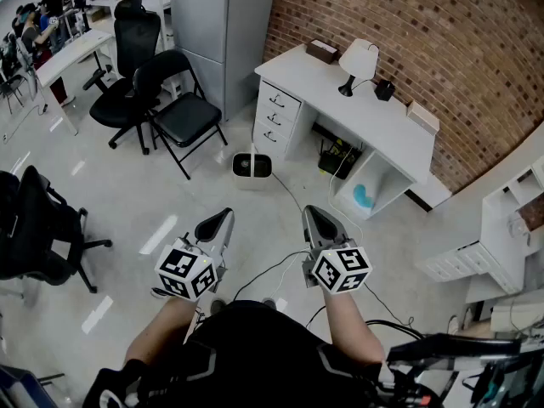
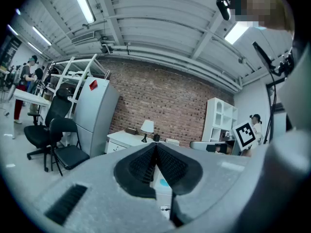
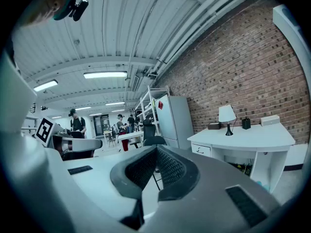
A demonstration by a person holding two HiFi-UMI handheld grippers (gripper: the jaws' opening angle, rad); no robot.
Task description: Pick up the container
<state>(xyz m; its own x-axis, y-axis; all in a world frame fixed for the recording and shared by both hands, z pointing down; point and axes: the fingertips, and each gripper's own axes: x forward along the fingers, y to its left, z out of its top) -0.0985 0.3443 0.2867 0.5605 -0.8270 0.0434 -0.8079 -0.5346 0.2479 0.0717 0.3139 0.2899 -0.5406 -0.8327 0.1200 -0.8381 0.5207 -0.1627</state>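
Note:
A small black container (image 1: pixel 384 90) stands on the white desk (image 1: pixel 365 113) against the brick wall, next to a white lamp (image 1: pixel 357 61); the right gripper view shows the black container (image 3: pixel 246 124) too. A white bin (image 1: pixel 252 167) sits on the floor in front of the desk. My left gripper (image 1: pixel 223 219) and right gripper (image 1: pixel 316 218) are held side by side at waist height, well short of both. Each one has its jaws shut with nothing between them, as the left gripper (image 2: pixel 155 147) and right gripper (image 3: pixel 156 152) show in their own views.
A brown box (image 1: pixel 322 51) and a white box (image 1: pixel 422 116) also lie on the desk. A folding chair (image 1: pixel 183 100), an office chair (image 1: pixel 127 66) and a grey cabinet (image 1: pixel 225 24) stand at the left back. White shelving (image 1: pixel 510 219) is at the right. Cables trail across the floor.

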